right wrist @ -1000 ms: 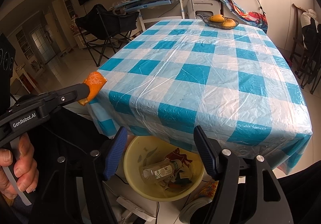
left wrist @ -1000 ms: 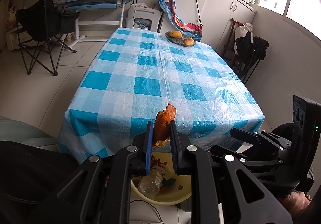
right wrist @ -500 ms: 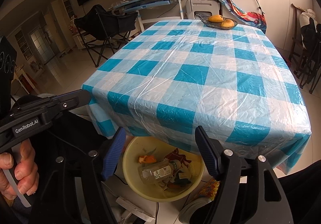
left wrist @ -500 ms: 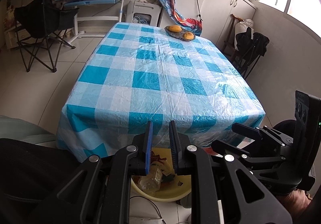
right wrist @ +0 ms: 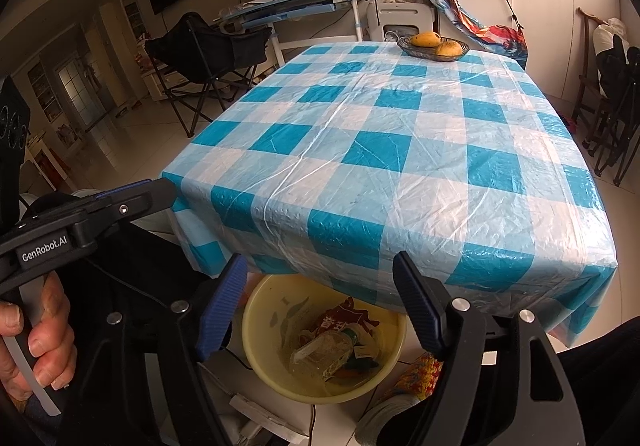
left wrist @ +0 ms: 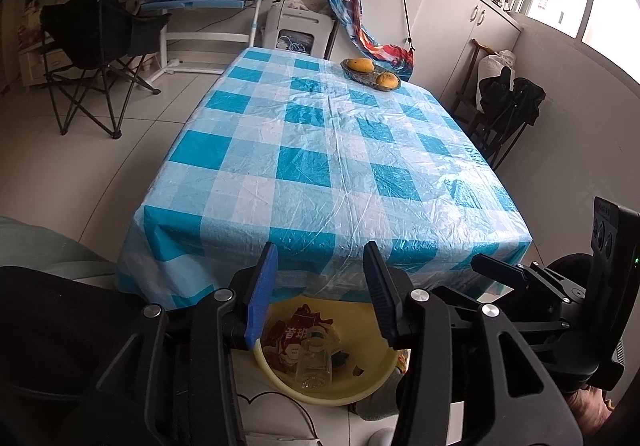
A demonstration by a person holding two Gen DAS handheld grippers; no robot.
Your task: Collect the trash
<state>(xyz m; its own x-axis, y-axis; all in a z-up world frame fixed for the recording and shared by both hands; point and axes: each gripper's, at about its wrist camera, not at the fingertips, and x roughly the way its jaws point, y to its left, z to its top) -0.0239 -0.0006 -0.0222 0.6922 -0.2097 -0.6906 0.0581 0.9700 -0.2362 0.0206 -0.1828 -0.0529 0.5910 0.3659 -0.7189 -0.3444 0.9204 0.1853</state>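
From the left wrist view, the left gripper (left wrist: 320, 290) hangs over a yellow basin (left wrist: 280, 382) that sits on the floor just below the near edge of the table (left wrist: 320, 166). Its jaws are opening and nothing is between them. Through the gap I can see the trash (left wrist: 300, 342) lying in the basin: a red printed wrapper, a clear plastic bottle (left wrist: 314, 364) and some smaller scraps. The blue-and-white checked cloth on the table lies bare except for a dish of fruit (left wrist: 370, 72) at the far end. The right gripper's frame pokes in at the right edge, beside the table's corner.

From the right wrist view, the right gripper (right wrist: 320, 298) points down at the same basin (right wrist: 260, 326), and its jaws are opening too, with nothing between them. The bottle (right wrist: 324, 352) lies across the wrapper in the bottom of the basin. At the left, the person's hand (right wrist: 36, 338) wraps the handle of the left gripper (right wrist: 158, 192), whose tip reaches toward the table's corner. The fruit dish (right wrist: 434, 44) sits far back on the cloth.
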